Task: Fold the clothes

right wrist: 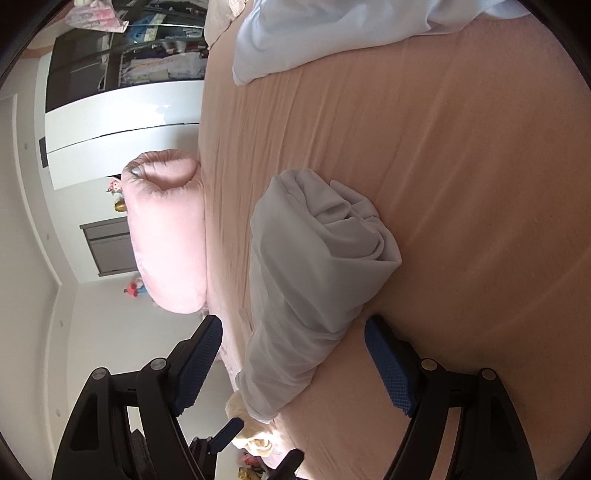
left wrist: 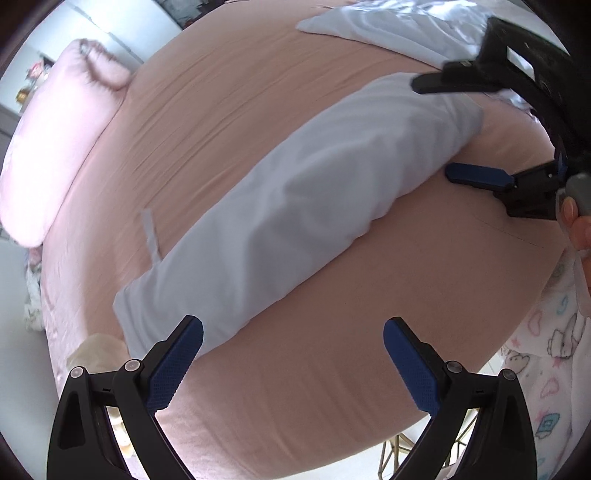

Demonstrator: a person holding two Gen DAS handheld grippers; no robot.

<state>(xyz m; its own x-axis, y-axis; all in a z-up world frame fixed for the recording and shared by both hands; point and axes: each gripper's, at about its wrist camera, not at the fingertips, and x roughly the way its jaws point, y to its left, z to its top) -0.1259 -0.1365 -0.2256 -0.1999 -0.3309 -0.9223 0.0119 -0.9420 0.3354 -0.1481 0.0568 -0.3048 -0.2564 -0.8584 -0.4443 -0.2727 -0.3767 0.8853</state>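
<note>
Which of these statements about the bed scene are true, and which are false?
1. The pale blue garment lies as a long folded bundle on the pink sheet. True.
2. The left claw grips the garment. False: it is open, holding nothing.
3. The right claw is open. True.
4. The pillow is green. False: it is pink.
5. More pale cloth lies farther up the bed. True.
</note>
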